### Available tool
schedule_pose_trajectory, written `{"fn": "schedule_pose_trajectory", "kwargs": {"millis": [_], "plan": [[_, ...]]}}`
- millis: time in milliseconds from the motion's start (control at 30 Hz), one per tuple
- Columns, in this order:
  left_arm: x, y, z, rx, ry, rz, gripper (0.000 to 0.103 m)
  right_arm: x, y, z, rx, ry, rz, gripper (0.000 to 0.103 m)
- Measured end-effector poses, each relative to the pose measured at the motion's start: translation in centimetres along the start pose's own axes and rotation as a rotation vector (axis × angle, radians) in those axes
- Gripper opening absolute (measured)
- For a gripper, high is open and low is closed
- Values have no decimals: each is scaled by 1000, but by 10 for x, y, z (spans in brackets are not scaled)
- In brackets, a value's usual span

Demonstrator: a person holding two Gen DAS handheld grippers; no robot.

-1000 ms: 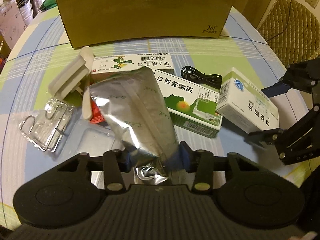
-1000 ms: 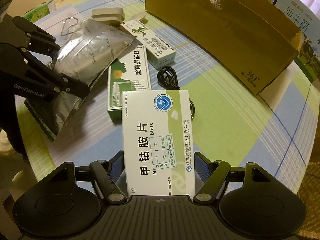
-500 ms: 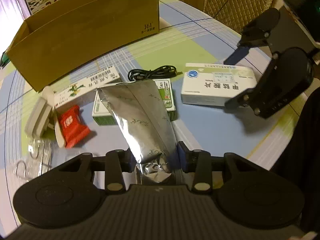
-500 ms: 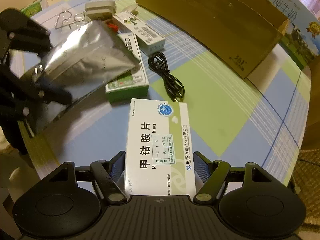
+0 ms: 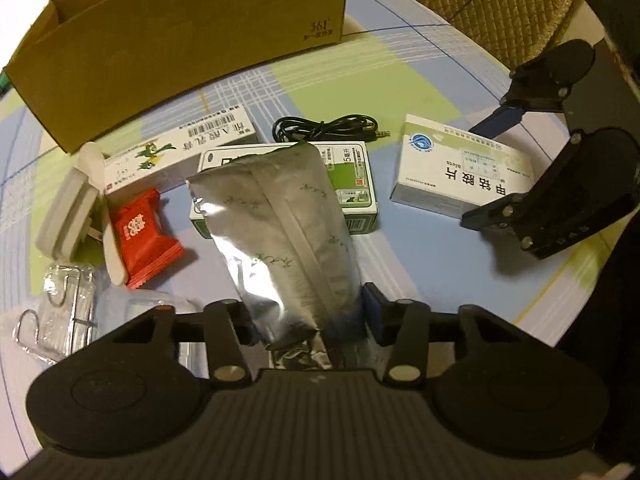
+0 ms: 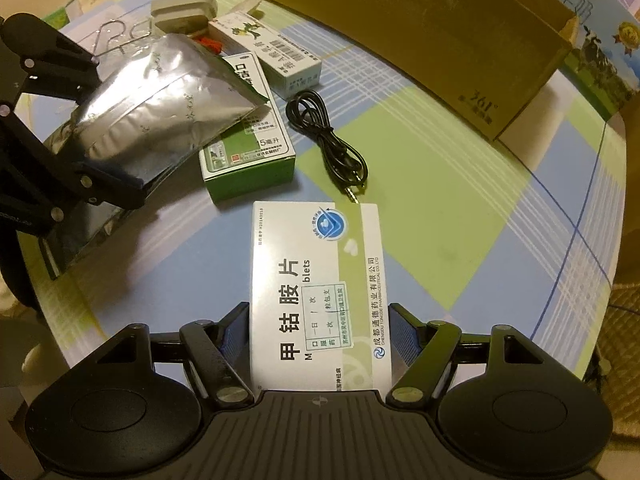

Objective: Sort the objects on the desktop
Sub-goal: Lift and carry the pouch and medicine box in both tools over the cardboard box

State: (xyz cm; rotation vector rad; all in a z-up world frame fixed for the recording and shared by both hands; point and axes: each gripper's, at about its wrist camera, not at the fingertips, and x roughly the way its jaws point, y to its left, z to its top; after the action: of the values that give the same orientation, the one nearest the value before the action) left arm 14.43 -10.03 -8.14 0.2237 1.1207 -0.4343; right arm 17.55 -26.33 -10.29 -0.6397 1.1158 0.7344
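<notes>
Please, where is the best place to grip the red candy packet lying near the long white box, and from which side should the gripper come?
Grip the red candy packet across its narrower middle, coming from above. It lies flat on the table, so no side entry seems possible. The white stick touches its left edge and the long white box is close behind, so that finger has little room.

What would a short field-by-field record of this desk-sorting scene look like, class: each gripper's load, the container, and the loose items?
left gripper: shut on silver foil pouch
right gripper: shut on white tablet box
container: open cardboard box at the far edge of the table, contents not visible
tablecloth: blue and green check
loose items: green spray box, black audio cable, long white ointment box, red candy packet
foil pouch position: overlaps the green spray box in both views
</notes>
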Motion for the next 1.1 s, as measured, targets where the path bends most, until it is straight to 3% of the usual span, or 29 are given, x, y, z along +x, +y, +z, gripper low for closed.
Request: {"fn": "schedule_pose_trajectory", "kwargs": {"millis": [233, 600, 900, 1100], "plan": [[-6, 6, 3, 53, 27, -33, 34, -2, 1, 3, 36, -5, -9, 68], [-38, 15, 10, 147, 41, -21, 33, -36, 0, 7, 100, -72, -38, 68], [-78, 20, 37, 228, 16, 11, 33, -72, 9, 22, 117, -129, -65, 68], [-107, 33, 59, 205, -30, 36, 33, -100, 9, 42, 177, -195, -70, 68]]}}
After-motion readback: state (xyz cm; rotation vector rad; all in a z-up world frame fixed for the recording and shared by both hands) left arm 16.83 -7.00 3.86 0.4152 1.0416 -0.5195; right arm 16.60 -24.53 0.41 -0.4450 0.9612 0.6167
